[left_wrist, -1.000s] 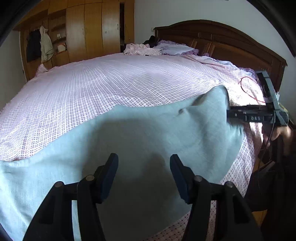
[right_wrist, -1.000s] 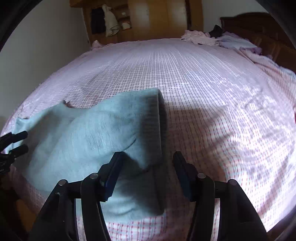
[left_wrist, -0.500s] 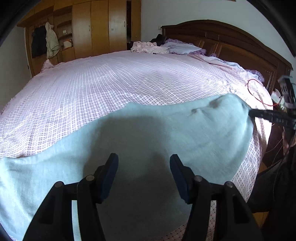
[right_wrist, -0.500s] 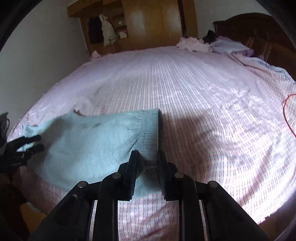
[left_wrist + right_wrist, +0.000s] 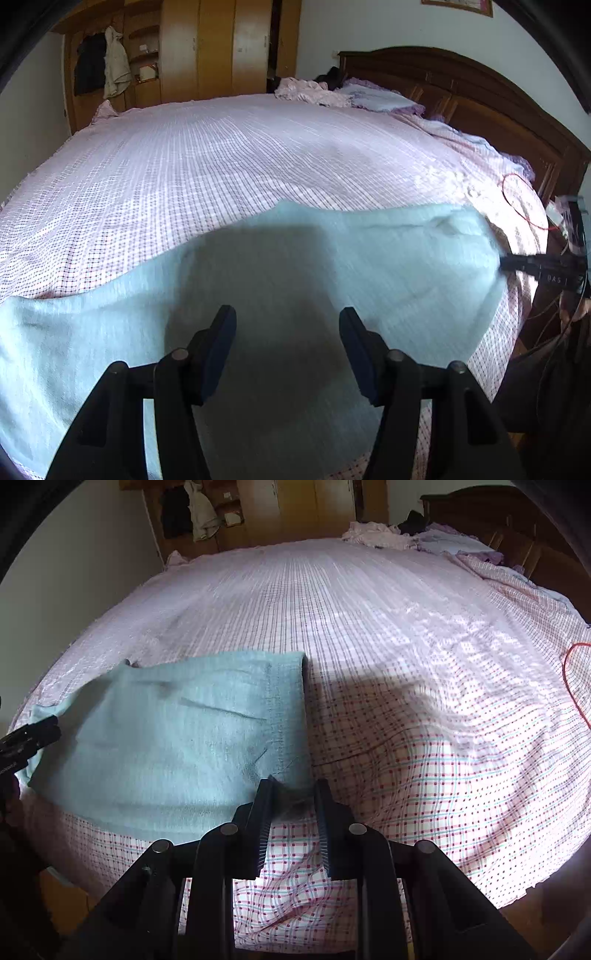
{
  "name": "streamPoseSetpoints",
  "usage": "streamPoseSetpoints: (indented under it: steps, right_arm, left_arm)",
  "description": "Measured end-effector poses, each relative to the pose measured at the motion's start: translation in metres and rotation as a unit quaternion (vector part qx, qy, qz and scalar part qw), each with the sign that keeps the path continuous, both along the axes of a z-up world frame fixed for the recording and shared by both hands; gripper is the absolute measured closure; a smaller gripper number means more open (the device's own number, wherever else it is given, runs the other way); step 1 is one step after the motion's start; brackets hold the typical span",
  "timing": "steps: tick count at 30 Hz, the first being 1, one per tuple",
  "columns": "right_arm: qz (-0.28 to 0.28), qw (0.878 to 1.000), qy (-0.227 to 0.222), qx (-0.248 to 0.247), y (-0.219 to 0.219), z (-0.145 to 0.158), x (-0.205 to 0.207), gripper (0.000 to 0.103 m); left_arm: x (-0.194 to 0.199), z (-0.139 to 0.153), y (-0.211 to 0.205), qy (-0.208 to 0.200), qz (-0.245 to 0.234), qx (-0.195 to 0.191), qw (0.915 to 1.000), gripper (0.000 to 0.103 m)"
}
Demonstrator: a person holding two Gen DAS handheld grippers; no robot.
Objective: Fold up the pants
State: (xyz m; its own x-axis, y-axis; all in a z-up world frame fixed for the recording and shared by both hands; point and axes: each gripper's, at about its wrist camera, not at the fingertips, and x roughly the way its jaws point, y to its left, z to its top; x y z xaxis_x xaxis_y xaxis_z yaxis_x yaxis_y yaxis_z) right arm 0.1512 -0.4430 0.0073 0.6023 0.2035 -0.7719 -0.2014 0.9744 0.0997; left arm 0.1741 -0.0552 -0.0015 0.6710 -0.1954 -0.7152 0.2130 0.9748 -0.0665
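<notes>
The right gripper (image 5: 291, 794), wide apart a second ago, has since closed its jaws on the near corner of the pants' (image 5: 177, 738) hemmed end, pinching a small bunch of cloth at about 6 o'clock in the right wrist view. That grip looks like the start of a fold: this end can now be lifted and carried across.

The left gripper (image 5: 288, 350) hovers over the pants (image 5: 332, 280) with jaws released and nothing between them, as before; the same gripper shows in the right view at 9 o'clock, at the garment's far end.

The pants are pale blue-green, soft and slightly fuzzy, lying flat as a long band along the near edge of the bed (image 5: 406, 646), with shallow creases and a stitched hem band at the right end. The bed sheet is thin cotton in a pink and purple check, faintly rippled. A thin red cord (image 5: 570, 686) curls on the sheet at 3 o'clock, well apart from the pants.
</notes>
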Motion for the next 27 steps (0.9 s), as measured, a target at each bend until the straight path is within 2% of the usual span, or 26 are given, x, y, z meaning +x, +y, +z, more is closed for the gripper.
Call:
streamPoseSetpoints:
  steps: [2,4,8,9,11,15,16,17,18,19,23,27]
  right_arm:
    - [-0.001,1.000,-0.025,0.007,0.001,0.009,-0.006,0.085]
    - [-0.001,1.000,-0.025,0.011,0.001,0.009,-0.007,0.079]
    - [-0.005,1.000,0.008,0.008,0.004,-0.003,0.001,0.078]
    - [-0.005,1.000,0.008,0.008,0.004,-0.003,0.001,0.079]
    - [-0.002,1.000,-0.009,0.004,0.008,0.003,-0.003,0.089]
    - [-0.004,1.000,-0.016,0.010,0.008,0.007,-0.009,0.089]
    - [-0.007,1.000,-0.010,0.007,0.008,0.005,-0.008,0.089]
    - [-0.009,1.000,-0.003,0.004,0.008,0.002,-0.007,0.089]
    - [-0.009,1.000,0.002,0.003,0.006,0.000,-0.006,0.089]
    - [-0.010,1.000,0.004,0.004,0.006,-0.001,-0.006,0.089]
    - [-0.010,1.000,-0.006,0.009,0.004,0.003,-0.009,0.089]
    - [-0.006,1.000,-0.008,0.008,0.007,0.005,-0.014,0.089]
  left_arm:
    - [-0.006,-0.001,-0.006,0.009,-0.021,-0.002,0.9997,0.042]
    - [-0.014,-0.001,-0.016,0.011,-0.048,0.002,0.9988,0.042]
    - [-0.032,-0.007,-0.044,0.003,-0.083,0.037,0.9958,0.029]
    - [-0.036,-0.010,-0.049,0.004,-0.091,0.045,0.9948,0.028]
    - [-0.045,-0.018,-0.061,0.010,-0.109,0.065,0.9919,0.028]
    - [-0.062,-0.029,-0.074,-0.002,-0.130,0.101,0.9863,0.026]
    - [-0.066,-0.030,-0.076,-0.010,-0.135,0.108,0.9849,0.030]
    - [-0.069,-0.031,-0.076,-0.021,-0.136,0.114,0.9840,0.067]
    - [-0.069,-0.031,-0.077,-0.019,-0.135,0.118,0.9837,0.098]
    - [-0.068,-0.030,-0.076,-0.010,-0.140,0.110,0.9840,0.100]
    - [-0.068,-0.012,-0.065,-0.017,-0.139,0.081,0.9868,0.101]
    - [-0.077,-0.002,-0.056,-0.030,-0.141,0.086,0.9857,0.101]
